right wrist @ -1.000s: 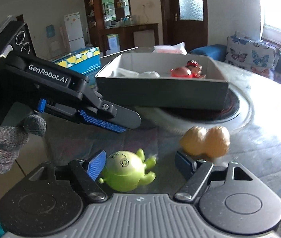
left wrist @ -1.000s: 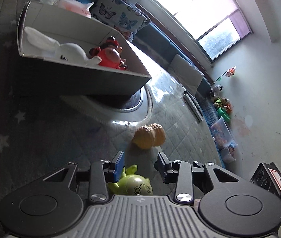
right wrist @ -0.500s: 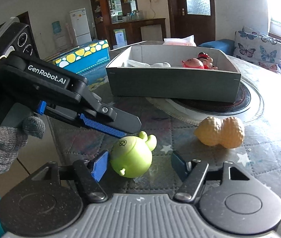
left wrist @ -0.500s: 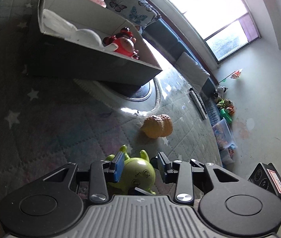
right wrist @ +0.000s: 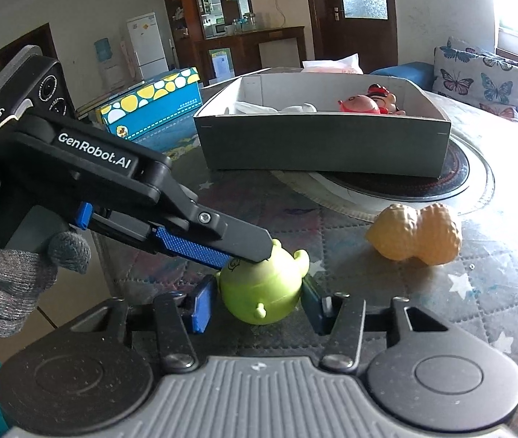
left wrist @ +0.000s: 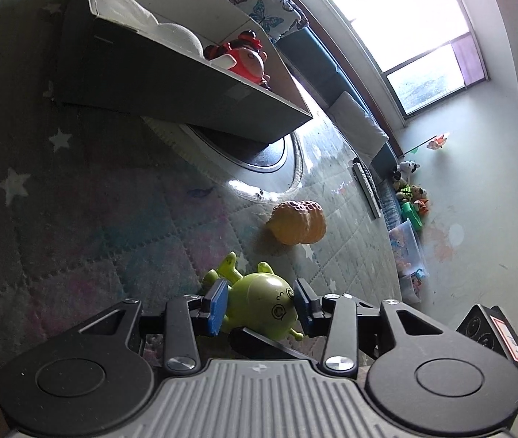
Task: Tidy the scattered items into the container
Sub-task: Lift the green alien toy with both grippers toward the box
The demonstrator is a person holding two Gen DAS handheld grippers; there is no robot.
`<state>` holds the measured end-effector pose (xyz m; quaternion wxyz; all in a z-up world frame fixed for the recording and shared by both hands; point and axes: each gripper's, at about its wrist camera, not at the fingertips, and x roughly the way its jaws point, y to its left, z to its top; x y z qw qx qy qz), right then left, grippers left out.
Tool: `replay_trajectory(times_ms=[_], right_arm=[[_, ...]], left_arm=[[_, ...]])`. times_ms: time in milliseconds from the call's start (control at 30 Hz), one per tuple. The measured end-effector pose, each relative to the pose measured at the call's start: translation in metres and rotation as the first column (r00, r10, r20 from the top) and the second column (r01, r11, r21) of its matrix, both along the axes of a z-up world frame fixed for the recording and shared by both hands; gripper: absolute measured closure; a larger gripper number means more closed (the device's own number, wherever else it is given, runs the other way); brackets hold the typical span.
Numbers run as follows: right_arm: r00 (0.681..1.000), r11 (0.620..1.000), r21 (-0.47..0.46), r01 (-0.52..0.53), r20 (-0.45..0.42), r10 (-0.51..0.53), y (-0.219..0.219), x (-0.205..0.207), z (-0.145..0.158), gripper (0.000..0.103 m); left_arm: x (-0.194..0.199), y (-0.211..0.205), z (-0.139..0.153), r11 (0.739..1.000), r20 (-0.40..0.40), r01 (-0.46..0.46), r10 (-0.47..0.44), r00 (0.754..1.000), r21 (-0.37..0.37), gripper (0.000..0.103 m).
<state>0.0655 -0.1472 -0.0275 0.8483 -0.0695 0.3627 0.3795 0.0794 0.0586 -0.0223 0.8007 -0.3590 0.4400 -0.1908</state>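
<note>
Nearest the right gripper, the green alien toy now sits squarely between its fingers. One second ago it lay lower and flatter with wide gaps either side; the jaws are closing and both pads stand at its flanks. Whether they press yet cannot be told; any gap is very slight.

The left gripper brackets the same toy from the other side. Its jaws are opening, having straddled the toy more narrowly half a second ago, and the right-hand pad appears to have come clear of the toy's head. In the right wrist view, its upper finger rests on the toy's crown.

Judgement: this reads as a handover, the left hand having steadied the toy and releasing as the right takes hold. Risk: the rounded body could slip if the grip is not yet firm.

Beyond the fingers, on the quilted table cover, the peanut-shaped toy lies untouched, as a second ago.

Farthest ahead, the grey box already holds a red figure and a white item. Two items remain outside it.
</note>
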Motion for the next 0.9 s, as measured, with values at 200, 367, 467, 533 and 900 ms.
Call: replay_trajectory(times_ms=[200,367,467,533,900], right_arm=[[1.000,1.000,0.002,0.000,0.009,0.000,0.000,0.002,0.006,0.054],[0.998,1.000,0.007,-0.010,0.059,0.009,0.005,0.007,0.022,0.054],[0.994,1.000,0.018,-0.019,0.112,0.017,0.013,0.019,0.039,0.054],[0.988,0.999,0.025,-0.027,0.150,0.023,0.020,0.028,0.050,0.054],[0.974,0.994,0.102,-0.029,0.225,0.005,0.072,0.116,0.076,0.054]], left_arm=[[0.001,0.000,0.007,1.000,0.024,0.009,-0.010,1.000,0.007,0.060],[0.005,0.007,0.023,1.000,0.079,-0.007,0.008,0.997,-0.004,0.060],[0.012,0.014,0.039,1.000,0.131,-0.026,0.026,0.991,-0.001,0.060],[0.019,0.022,0.050,0.999,0.165,-0.047,0.047,0.985,-0.004,0.060],[0.088,0.062,0.082,0.986,0.281,-0.161,0.145,0.949,0.035,0.061]])
